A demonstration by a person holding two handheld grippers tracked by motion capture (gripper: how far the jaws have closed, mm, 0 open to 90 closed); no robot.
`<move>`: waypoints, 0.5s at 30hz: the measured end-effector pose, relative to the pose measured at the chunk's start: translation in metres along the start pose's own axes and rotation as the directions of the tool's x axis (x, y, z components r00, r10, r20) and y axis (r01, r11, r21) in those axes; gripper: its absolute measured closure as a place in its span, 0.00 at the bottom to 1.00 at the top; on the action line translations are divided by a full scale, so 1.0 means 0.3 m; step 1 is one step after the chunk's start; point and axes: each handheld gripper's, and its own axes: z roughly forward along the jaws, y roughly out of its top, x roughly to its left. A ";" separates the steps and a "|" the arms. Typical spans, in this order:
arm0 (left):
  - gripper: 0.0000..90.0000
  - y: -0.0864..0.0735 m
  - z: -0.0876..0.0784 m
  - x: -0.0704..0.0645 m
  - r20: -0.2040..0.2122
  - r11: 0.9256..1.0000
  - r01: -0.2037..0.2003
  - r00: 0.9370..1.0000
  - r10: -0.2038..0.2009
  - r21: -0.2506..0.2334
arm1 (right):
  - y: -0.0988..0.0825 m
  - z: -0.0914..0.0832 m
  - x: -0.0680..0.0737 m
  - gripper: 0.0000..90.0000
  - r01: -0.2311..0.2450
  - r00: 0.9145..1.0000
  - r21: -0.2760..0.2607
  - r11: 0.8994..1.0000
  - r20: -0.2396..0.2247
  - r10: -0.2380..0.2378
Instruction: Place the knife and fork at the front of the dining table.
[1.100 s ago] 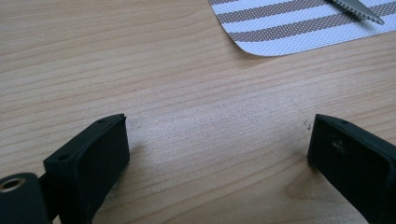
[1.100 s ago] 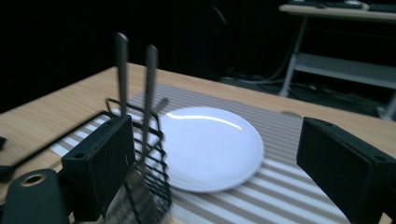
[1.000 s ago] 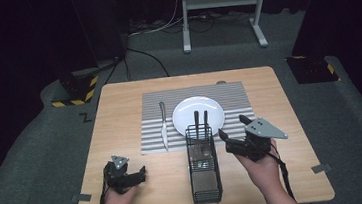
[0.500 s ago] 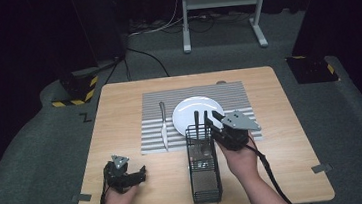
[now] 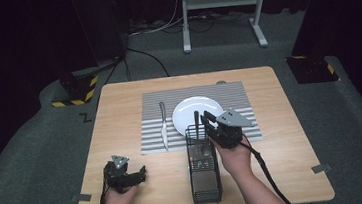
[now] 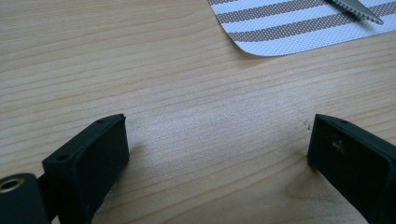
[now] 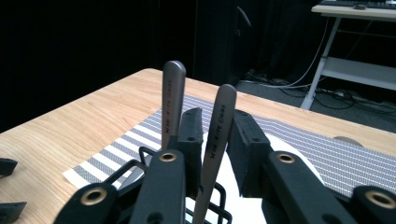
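Right gripper view shows the right tool point(image 7: 212, 140) with its jaws either side of a utensil handle point(image 7: 215, 140) standing in the wire basket point(image 5: 204, 170); whether they pinch it I cannot tell. A second handle point(image 7: 173, 100) stands just left. Likely next: squeeze, lift straight up. High view adds the left tool point(image 5: 137, 175), jaws apart, resting on the desk point(image 5: 120, 118).

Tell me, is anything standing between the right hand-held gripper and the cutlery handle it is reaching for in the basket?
Nothing visible: the right hand-held gripper already has one handle between its jaws. A second handle stands just outside one jaw.
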 end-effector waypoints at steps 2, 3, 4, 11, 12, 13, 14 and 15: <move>0.06 0.000 0.000 0.000 0.000 1.000 0.000 1.000 0.000 0.000 | -0.002 0.000 0.004 0.89 0.005 1.000 -0.003 1.000 -0.006 -0.005; 0.06 0.000 0.000 0.000 0.000 1.000 0.000 1.000 0.000 0.000 | -0.003 0.000 0.005 0.90 0.005 1.000 -0.003 1.000 -0.010 -0.005; 0.06 0.000 0.000 0.000 0.000 1.000 0.000 1.000 0.000 0.000 | -0.004 -0.001 0.007 0.93 0.006 1.000 -0.005 1.000 -0.015 -0.007; 0.06 0.000 0.000 0.000 0.000 1.000 0.000 1.000 0.000 0.000 | -0.014 -0.018 0.001 0.98 -0.020 0.998 -0.037 0.999 -0.057 0.018; 0.06 0.000 0.000 0.000 0.000 1.000 0.000 1.000 0.000 0.000 | -0.015 -0.023 0.000 0.98 -0.025 0.998 -0.043 0.999 -0.063 0.023; 0.06 0.000 0.000 0.000 0.000 1.000 0.000 1.000 0.000 0.000 | -0.015 -0.028 0.001 0.98 -0.025 0.998 -0.048 0.999 -0.066 0.022; 0.06 0.000 0.000 0.000 0.000 1.000 0.000 1.000 0.000 0.000 | -0.015 -0.036 0.004 0.98 -0.015 0.998 -0.059 0.998 -0.063 0.011; 0.06 0.000 0.000 0.000 -0.001 1.000 -0.001 1.000 0.001 0.000 | -0.013 -0.042 0.005 0.98 -0.005 0.998 -0.065 0.998 -0.059 0.001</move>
